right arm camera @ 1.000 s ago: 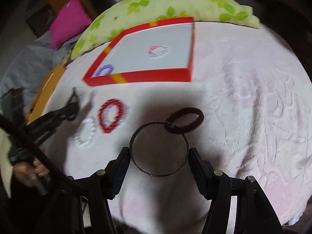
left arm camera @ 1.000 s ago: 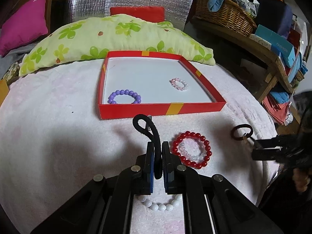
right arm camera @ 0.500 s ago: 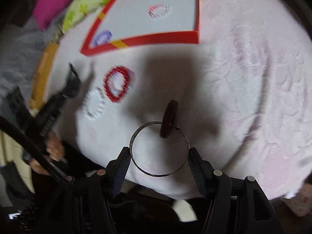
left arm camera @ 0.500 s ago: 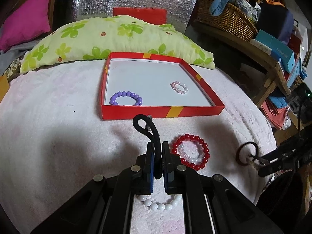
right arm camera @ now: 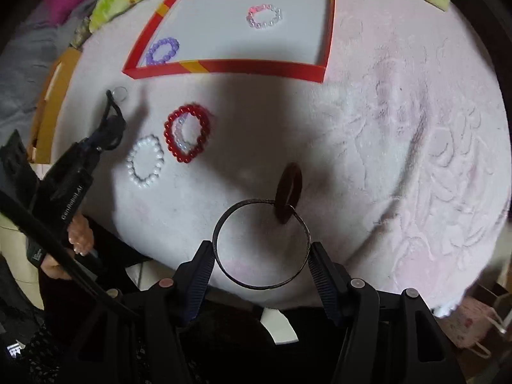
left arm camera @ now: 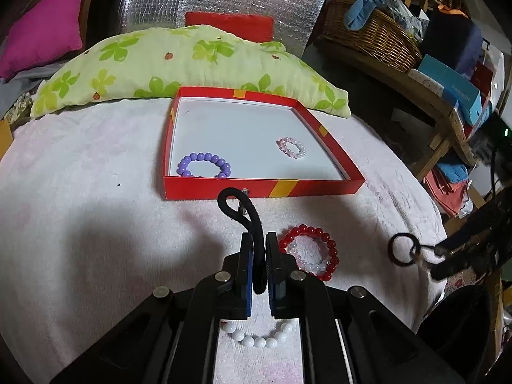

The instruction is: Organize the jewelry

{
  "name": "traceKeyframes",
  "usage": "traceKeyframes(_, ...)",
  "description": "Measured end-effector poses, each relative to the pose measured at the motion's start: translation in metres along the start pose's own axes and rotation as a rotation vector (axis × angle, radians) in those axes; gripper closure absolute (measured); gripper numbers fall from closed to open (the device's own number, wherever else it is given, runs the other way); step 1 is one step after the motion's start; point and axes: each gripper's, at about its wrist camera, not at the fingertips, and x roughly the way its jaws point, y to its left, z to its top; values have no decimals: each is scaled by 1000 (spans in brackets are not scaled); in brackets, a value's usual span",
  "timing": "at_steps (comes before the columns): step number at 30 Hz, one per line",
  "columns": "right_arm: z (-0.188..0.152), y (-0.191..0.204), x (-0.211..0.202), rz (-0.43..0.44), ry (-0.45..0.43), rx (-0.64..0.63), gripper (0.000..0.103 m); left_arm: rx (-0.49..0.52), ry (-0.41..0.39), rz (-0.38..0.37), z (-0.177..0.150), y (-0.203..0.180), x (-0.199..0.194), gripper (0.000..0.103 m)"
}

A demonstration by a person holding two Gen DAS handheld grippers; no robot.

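Two bracelets, purple [left arm camera: 204, 164] and pink [left arm camera: 291, 147], lie in the red tray [left arm camera: 262, 188]. Red bracelet [left arm camera: 312, 252] and white bracelet [right arm camera: 145, 161] remain on the bed. My left gripper [left arm camera: 259, 240] pinches a black cord [left arm camera: 246, 214]; my right gripper [right arm camera: 260, 249] grips a metal hoop [right arm camera: 260, 244] by its sides.

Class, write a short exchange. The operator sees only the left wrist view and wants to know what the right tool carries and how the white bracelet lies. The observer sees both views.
Operator: Is the right tool holding just that small dark ring?
Observer: No. The right tool grips a thin dark hoop across its fingers, and the brown ring is threaded on it.
Operator: My tool hides the white bracelet. Is it whole?
Observer: Yes, the white bracelet is a closed loop beside the red bracelet.
Operator: Is the hoop over the box?
Observer: No, it is over the cloth, short of the red box.
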Motion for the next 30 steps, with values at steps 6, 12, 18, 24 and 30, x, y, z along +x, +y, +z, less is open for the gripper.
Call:
traceKeyframes(6, 11, -4, 5, -35, 35, 5, 40, -13, -7, -2, 1, 3, -3, 95)
traceKeyframes(12, 11, -8, 13, -70, 46, 4, 40, -16, -11, -7, 2, 6, -4, 95)
traceKeyframes(18, 18, -4, 3, -27, -77, -32, 40, -6, -25, -2, 2, 4, -8, 95)
traceKeyframes(24, 14, 6, 9, 0, -139, -103, 40, -10, -22, 11, 1, 7, -7, 95)
traceKeyframes(30, 8, -4, 5, 14, -217, -119, 40, -13, -32, 18, 2, 7, -9, 95)
